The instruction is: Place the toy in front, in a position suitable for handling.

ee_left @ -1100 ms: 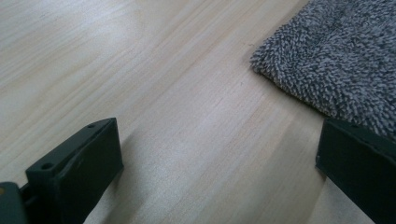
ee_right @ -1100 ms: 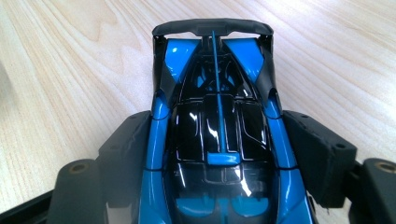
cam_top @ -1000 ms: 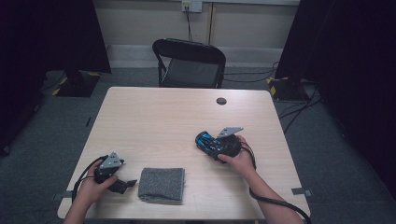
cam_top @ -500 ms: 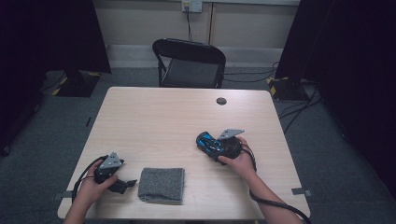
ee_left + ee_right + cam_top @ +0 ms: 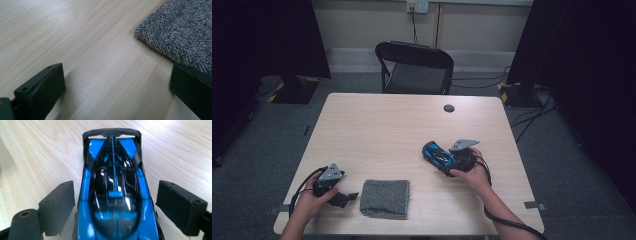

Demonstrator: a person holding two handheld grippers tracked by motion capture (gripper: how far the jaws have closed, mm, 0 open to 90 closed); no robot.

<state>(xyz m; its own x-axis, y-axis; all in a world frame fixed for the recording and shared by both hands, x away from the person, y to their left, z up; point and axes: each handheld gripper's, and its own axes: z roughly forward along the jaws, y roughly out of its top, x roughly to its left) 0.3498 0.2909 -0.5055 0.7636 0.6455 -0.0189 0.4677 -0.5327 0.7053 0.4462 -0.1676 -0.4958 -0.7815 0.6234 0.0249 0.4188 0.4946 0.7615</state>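
A glossy blue and black toy race car (image 5: 437, 154) sits on the table's right half. It lies lengthwise between the jaws of my right gripper (image 5: 443, 159). In the right gripper view the car (image 5: 113, 170) has a narrow gap to the pad on each side. My right gripper (image 5: 117, 192) is open, and its jaws have just been opening. A folded grey towel (image 5: 385, 198) lies near the front edge. My left gripper (image 5: 347, 197) rests on the table just left of it. In the left gripper view my left gripper (image 5: 117, 85) stands open over bare wood, and the towel's corner (image 5: 182, 30) is beside the right jaw.
The light wooden table (image 5: 377, 125) has a small black round disc (image 5: 449, 108) near its far edge. A black folding chair (image 5: 417, 67) stands behind the table. Cables trail from both grippers toward the front edge.
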